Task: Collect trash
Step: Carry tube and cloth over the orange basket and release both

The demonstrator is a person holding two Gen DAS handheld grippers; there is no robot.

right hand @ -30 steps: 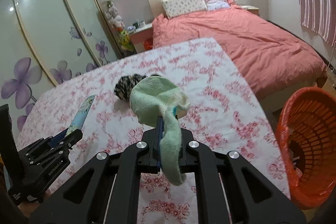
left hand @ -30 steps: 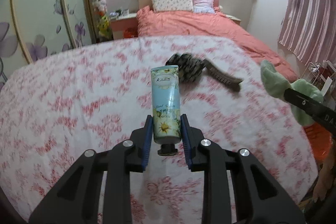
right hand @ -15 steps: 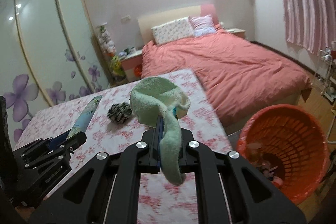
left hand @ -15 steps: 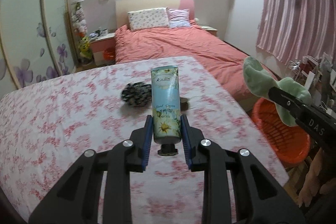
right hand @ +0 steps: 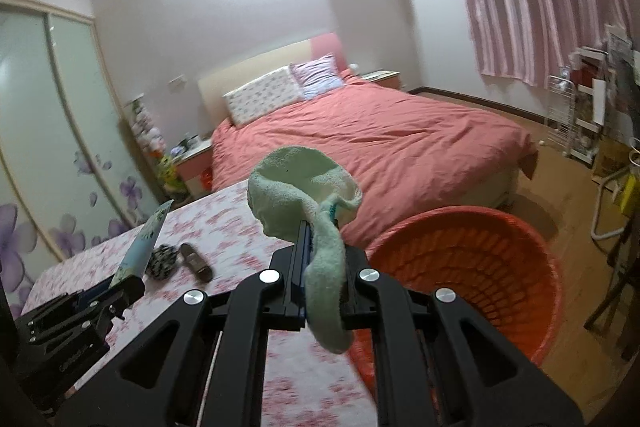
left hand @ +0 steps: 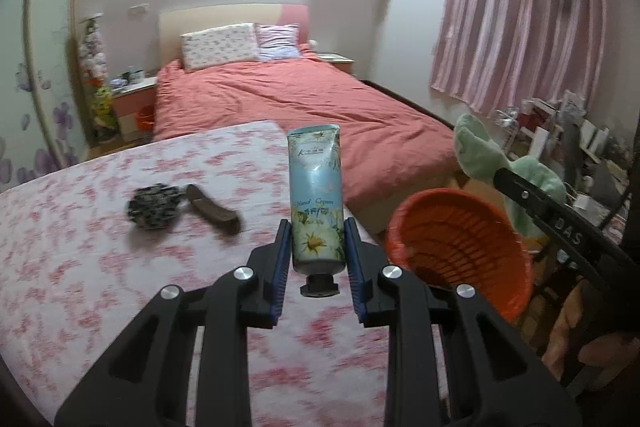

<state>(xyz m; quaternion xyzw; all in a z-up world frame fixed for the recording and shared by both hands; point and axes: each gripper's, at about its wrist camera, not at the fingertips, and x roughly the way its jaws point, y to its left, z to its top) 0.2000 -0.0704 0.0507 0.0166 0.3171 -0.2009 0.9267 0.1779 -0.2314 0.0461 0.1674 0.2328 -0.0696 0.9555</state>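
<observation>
The hand cream tube (left hand: pixel 316 199) stood cap-down between the left gripper's (left hand: pixel 318 259) pads, over the floral-covered table (left hand: pixel 80 267). On the table, left of the tube, the scrunchie (left hand: pixel 154 207) lay touching the brush (left hand: pixel 212 209). The basket (left hand: pixel 460 247) sat right of the table, with the bed (left hand: pixel 288 107) behind.

Upright blue floral tube (left hand: pixel 316 203), limp green sock (right hand: pixel 316 227), beside orange basket (right hand: pixel 532 267).

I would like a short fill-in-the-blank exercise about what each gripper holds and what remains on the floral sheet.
1. The left gripper is shut on a hand cream ____.
2. The right gripper pinches a pale ____ sock.
3. The basket is ____ in colour.

Missing words: tube; green; orange
</observation>
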